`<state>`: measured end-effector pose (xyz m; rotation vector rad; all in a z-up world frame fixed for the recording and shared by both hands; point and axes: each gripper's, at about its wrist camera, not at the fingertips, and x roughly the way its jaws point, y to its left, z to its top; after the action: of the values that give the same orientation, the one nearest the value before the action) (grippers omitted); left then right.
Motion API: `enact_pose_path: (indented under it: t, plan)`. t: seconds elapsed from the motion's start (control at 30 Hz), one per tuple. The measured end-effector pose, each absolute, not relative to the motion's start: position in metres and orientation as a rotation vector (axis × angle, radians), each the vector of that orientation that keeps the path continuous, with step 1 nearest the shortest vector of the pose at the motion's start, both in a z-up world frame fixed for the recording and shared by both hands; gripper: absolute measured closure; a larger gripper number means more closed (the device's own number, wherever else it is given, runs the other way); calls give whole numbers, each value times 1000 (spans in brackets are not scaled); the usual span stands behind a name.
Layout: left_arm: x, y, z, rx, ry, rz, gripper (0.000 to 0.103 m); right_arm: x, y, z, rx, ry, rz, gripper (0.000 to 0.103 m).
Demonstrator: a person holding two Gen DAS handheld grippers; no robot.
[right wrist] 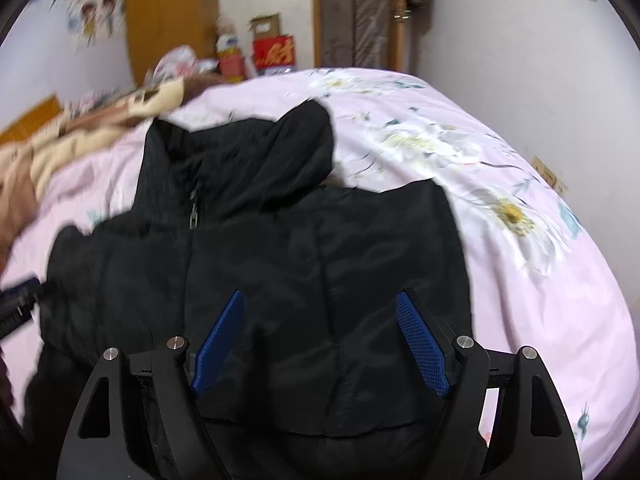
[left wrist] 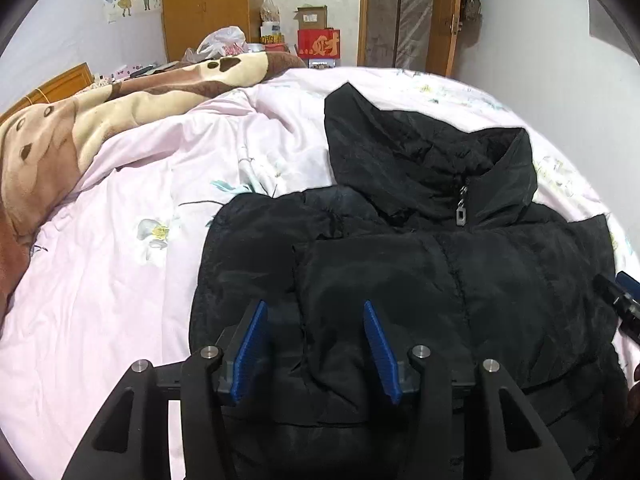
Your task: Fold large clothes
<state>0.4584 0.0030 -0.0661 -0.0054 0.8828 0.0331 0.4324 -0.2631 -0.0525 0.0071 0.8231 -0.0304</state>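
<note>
Tongs, two, left (left wrist: 314, 308) and right (right wrist: 322, 300), gape empty over one black jacket (left wrist: 420, 264).

A black padded nylon jacket (left wrist: 400, 264) lies front-up on the pink floral bedcover (left wrist: 120, 272); it is zipped to the upright collar; its hood lies flat beyond; both sleeves are folded across the chest.

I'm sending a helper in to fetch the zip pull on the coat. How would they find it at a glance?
Start at the bed with the pink quilt; the black coat lies on its near side. Follow the coat up to the standing collar, where the zip pull hangs at the collar's base. It is the one small grey metal tab on the otherwise all-black cloth.
</note>
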Motion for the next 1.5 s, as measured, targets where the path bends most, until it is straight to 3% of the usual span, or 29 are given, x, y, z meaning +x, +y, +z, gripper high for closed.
enact_pose_path:
  t: [0.17,0.53,0.6,0.67,0.97,1.37,1.43,1.47,1.5]
  plan:
    - [468,6,-98,-38,978,38,51,443,-260,-91,-33,919,-27,24]
    - [475,17,-65,-18,944,-12,50,457,-276,-55,90,920,26,24]
    - [486,23,-48,-17,921,-29,38,464,-282,-41,138,898,29,24]
    - [502,30,-32,-37,911,-50,32,475,-287,-29,164,885,31,24]
    - [611,47,3,-75,899,-85,27,580,-321,8,277,869,10,24]
    - [725,35,-42,-312,988,-82,27,684,-333,-44,528,1016,13,26]
    - [728,25,-51,-285,990,-68,31,688,-328,-53,555,1052,46,62]
    - [728,20,-53,-256,982,-73,47,689,-324,-56,562,1071,51,66]
    - [729,16,-55,-232,987,-74,76,687,-320,-57,543,1076,44,71]
